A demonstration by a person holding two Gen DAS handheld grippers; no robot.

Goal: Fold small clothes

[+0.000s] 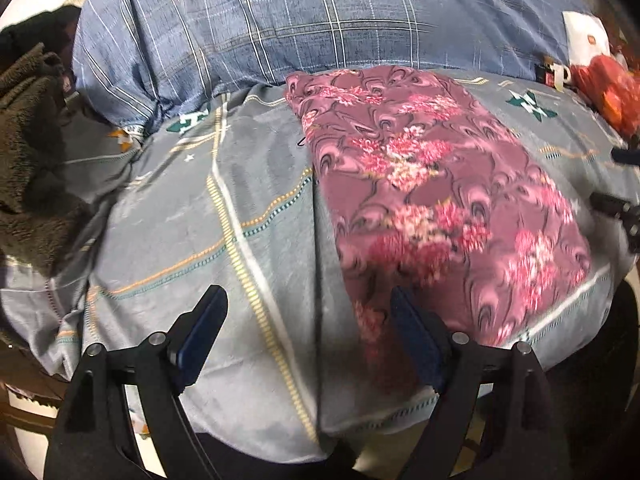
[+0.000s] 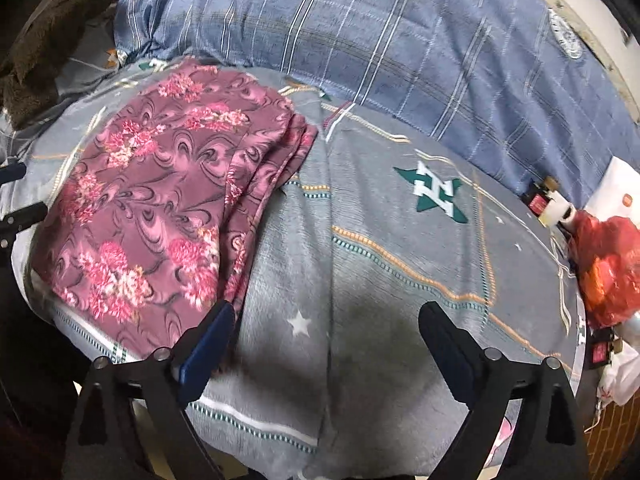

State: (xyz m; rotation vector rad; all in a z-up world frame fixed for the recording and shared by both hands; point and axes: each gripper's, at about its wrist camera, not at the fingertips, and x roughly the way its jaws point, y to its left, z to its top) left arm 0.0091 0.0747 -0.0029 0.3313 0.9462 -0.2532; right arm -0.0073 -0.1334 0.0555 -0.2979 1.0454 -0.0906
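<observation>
1. Blue-padded fingers (image 1: 204,332) of the left hand-held gripper (image 1: 308,336) sit closest to the lens, spread wide with nothing between them; its right-side finger overlaps the near edge of the floral garment (image 1: 432,184) in view, though contact cannot be confirmed.
2. Across from it, the right hand-held gripper (image 2: 328,344) is equally wide apart and empty, poised over the grey patterned bed sheet (image 2: 380,240), just beside the garment's right edge.
3. That garment lies on the bed as a long, already doubled strip, layered edges showing in the right wrist view, in front of the blue plaid quilt (image 1: 280,20).
4. Judging by this, a lengthwise fold looks done; next probably comes pinching the near end at both corners and carrying it toward the far end.
</observation>
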